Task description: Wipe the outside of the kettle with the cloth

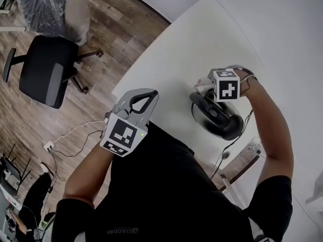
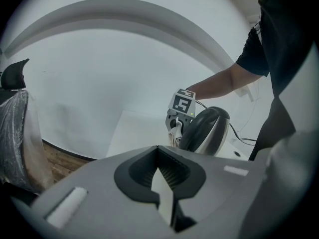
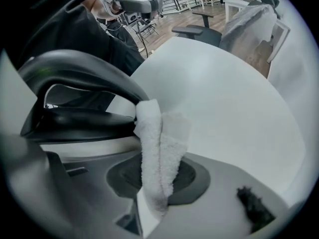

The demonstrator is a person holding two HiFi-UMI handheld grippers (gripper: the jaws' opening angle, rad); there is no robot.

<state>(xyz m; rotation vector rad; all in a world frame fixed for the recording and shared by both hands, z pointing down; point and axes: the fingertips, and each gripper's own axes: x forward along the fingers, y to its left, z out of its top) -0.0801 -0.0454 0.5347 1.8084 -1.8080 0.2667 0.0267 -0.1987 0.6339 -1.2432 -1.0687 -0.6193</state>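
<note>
A kettle (image 1: 222, 122) with a black lid and handle and a steel body (image 2: 208, 133) stands at the near right of the white table (image 1: 192, 44). My right gripper (image 1: 203, 88) is shut on a white cloth (image 3: 157, 148). It holds the cloth against the front end of the kettle's handle (image 3: 84, 68), just above the lid (image 3: 75, 118). The left gripper view shows the right gripper (image 2: 175, 126) and the cloth (image 2: 174, 133) at the kettle's left side. My left gripper (image 1: 144, 97) hovers over the table's near edge, left of the kettle and apart from it, its jaws shut on nothing (image 2: 164, 183).
A black power cord (image 1: 237, 140) runs off the table behind the kettle. On the wooden floor to the left stand a black office chair (image 1: 45, 69) and a plastic-wrapped chair (image 1: 55, 9). A white cable (image 1: 65, 140) lies on the floor.
</note>
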